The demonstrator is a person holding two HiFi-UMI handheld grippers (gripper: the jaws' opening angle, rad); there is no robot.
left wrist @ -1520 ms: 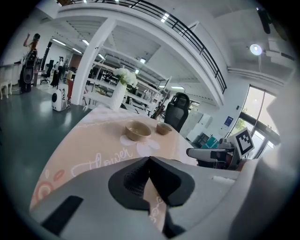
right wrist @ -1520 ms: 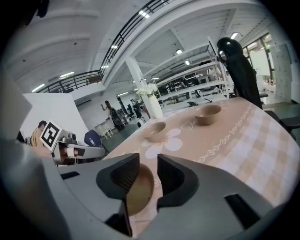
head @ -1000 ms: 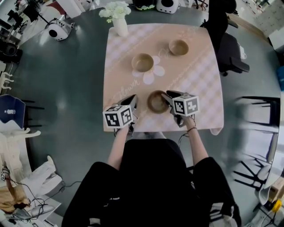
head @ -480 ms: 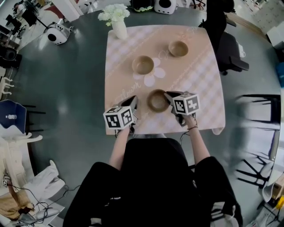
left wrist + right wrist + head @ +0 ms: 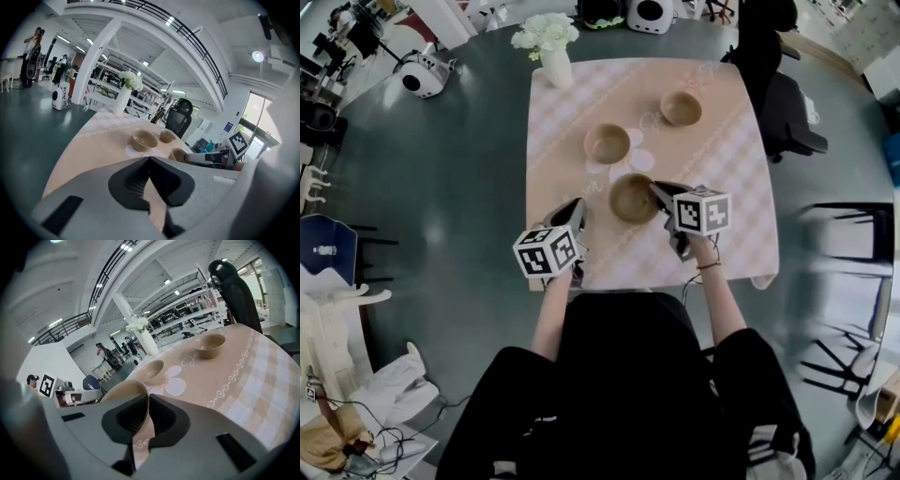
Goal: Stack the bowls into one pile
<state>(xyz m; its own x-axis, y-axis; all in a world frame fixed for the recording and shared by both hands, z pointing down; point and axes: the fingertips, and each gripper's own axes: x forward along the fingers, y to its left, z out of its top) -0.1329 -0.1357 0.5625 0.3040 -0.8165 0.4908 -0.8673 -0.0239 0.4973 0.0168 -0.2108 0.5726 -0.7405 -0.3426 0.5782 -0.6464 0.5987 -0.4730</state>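
Three tan bowls are on the pink checked table (image 5: 727, 164). My right gripper (image 5: 659, 193) is shut on the near rim of the nearest bowl (image 5: 632, 198) and holds it just off the cloth. In the right gripper view that rim (image 5: 123, 389) runs between the pads. The middle bowl (image 5: 607, 143) sits on a white flower print just beyond the held one. The far bowl (image 5: 681, 108) stands at the back right. My left gripper (image 5: 575, 209) hovers over the table's front left, shut and holding nothing, with its tips touching (image 5: 150, 160).
A white vase with white flowers (image 5: 551, 47) stands at the table's back left corner. A black office chair (image 5: 783, 103) is beside the table's right edge. The table's front edge is right in front of the person's body. Grey floor surrounds the table.
My right gripper has lifted the nearest bowl and carried it away from the front edge toward the middle bowl. The left gripper has moved a little forward.
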